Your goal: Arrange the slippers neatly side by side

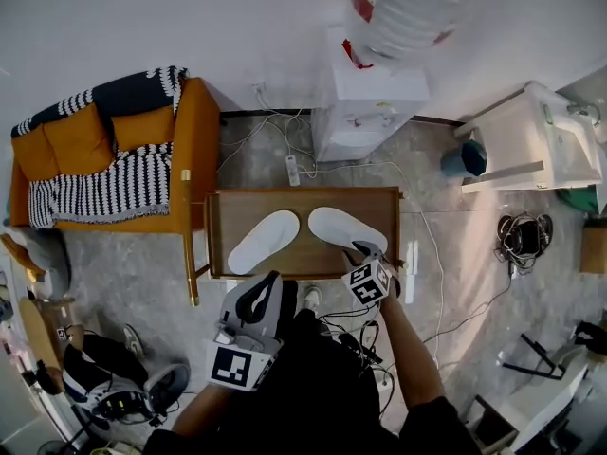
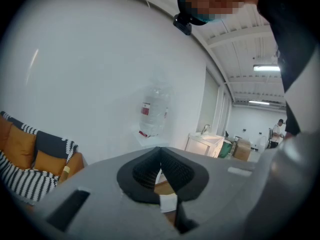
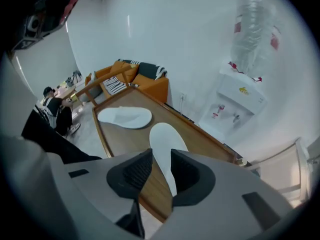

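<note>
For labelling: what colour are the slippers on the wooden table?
White slippers; the head view shows them best.

The right gripper (image 3: 161, 159) hangs over the wooden table (image 3: 122, 141) with its jaws apart. The near white slipper (image 3: 167, 136) shows in the gap, one end running down between them. The pads seem clear of it, though that is hard to judge. The other slipper (image 3: 125, 117) lies apart from it, nearer the orange sofa (image 3: 147, 84).

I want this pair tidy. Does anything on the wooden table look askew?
Yes. The left slipper and the right slipper on the wooden table are not parallel: their far ends nearly meet, their near ends splay apart in a V.
</note>
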A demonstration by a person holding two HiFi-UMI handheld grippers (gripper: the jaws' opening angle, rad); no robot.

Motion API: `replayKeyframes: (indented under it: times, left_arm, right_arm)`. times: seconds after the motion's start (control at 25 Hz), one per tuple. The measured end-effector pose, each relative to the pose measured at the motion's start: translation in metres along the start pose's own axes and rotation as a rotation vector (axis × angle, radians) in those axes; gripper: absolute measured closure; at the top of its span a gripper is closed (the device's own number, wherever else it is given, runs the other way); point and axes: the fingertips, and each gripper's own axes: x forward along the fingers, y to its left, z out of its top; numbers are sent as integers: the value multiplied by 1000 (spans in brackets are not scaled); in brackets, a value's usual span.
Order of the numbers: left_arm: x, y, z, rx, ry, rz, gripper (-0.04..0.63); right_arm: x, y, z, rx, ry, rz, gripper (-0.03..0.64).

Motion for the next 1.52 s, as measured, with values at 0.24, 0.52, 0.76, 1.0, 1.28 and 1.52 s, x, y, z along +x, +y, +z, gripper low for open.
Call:
replayKeyframes:
  times: [0.24,0.52,0.76,1.0,1.28,1.52]
  left_arm:
    - [3,11,-10,-9,31,6,581]
    - [3,18,-16,-19,41,11,583]
    - [1,24,-17,-18,21,32,581]
    - [-1,27,-19,-24,23,43,582]
    - [-3,27,-16,-28,-13,59,581]
    - [-5,24,-16,-33,-7,65,583]
  right_arm:
    - [34,-13,-19,-166,114,2,509]
    - [58,-24,-30,-276,192,13,502]
    - [72,-27,-41,-317,246,5,503]
    - [73,-31,-40,-310,228,-22,563]
    - [69,-29,-38,-246,206,-28,583]
    - [58,-30,-34,-108,174,-28,588]
